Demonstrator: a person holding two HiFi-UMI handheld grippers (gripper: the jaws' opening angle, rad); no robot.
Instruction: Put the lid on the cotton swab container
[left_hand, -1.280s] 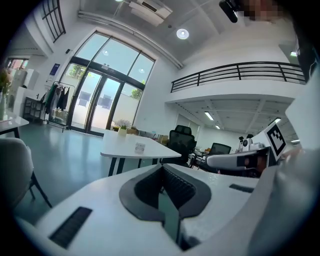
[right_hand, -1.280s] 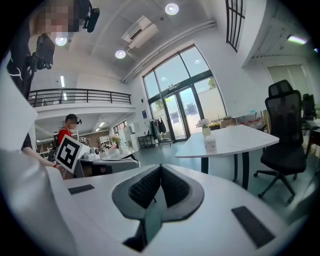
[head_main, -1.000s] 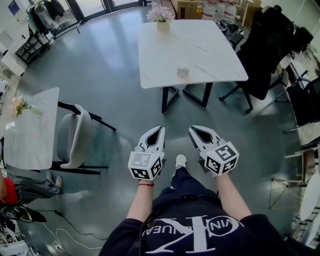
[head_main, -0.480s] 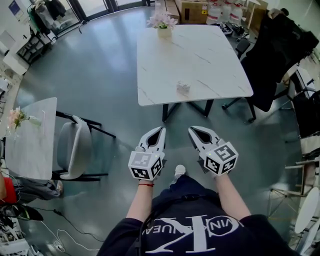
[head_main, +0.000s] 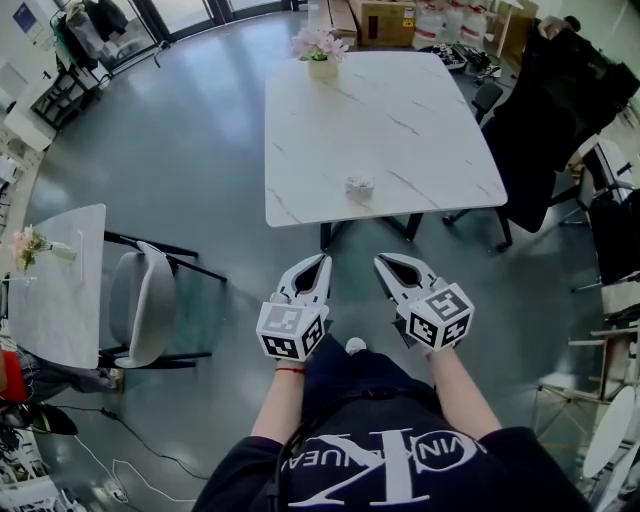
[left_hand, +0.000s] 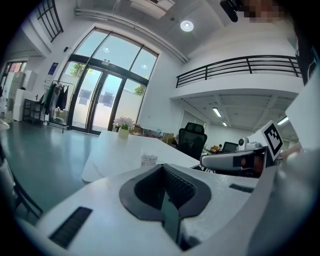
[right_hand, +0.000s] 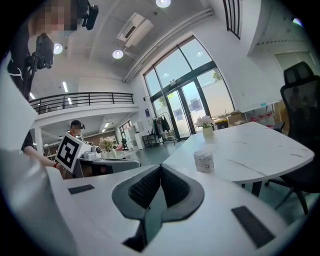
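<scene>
The cotton swab container (head_main: 359, 188) is a small clear cylinder standing near the front edge of a white marble table (head_main: 400, 110). It also shows in the left gripper view as the container (left_hand: 148, 159) and in the right gripper view as the container (right_hand: 203, 161). Whether a lid sits on it is too small to tell. My left gripper (head_main: 319, 260) and right gripper (head_main: 384, 260) are held side by side over the floor, well short of the table. Both are shut with nothing between the jaws.
A flower pot (head_main: 321, 62) stands at the table's far edge. A black office chair (head_main: 545, 120) is at the table's right. To my left are a grey chair (head_main: 145, 300) and a second white table (head_main: 55, 290). Cardboard boxes (head_main: 380, 20) sit beyond the table.
The table and container have drawn nearer in the head view as the person walks toward them. Both grippers hold the same shut pose in front of the body.
</scene>
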